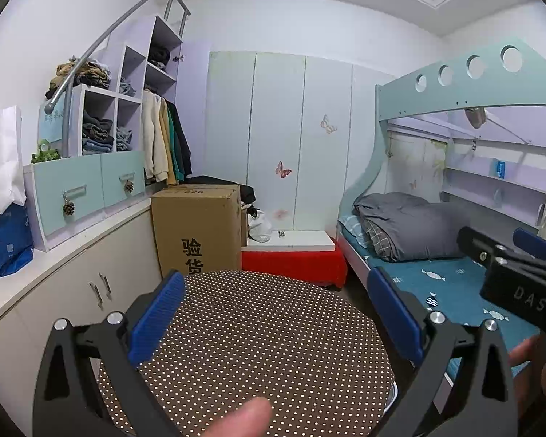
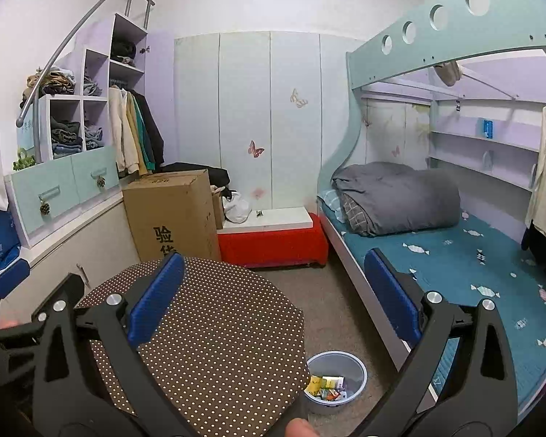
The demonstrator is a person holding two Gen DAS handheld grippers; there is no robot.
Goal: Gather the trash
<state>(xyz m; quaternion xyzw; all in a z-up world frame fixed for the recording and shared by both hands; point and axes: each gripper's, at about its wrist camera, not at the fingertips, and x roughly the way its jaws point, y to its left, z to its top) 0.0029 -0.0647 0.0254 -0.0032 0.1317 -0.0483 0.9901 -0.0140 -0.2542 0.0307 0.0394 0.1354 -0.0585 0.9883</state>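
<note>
A small white bin stands on the floor to the right of the dotted brown table. It holds several bits of coloured trash. My right gripper is open and empty, held above the table's right side and the floor. My left gripper is open and empty above the same table. The right gripper also shows at the right edge of the left wrist view. No trash shows on the table top.
A cardboard box and a red bench with a white board stand behind the table. A bunk bed with a grey duvet runs along the right. Cabinets and shelves line the left wall.
</note>
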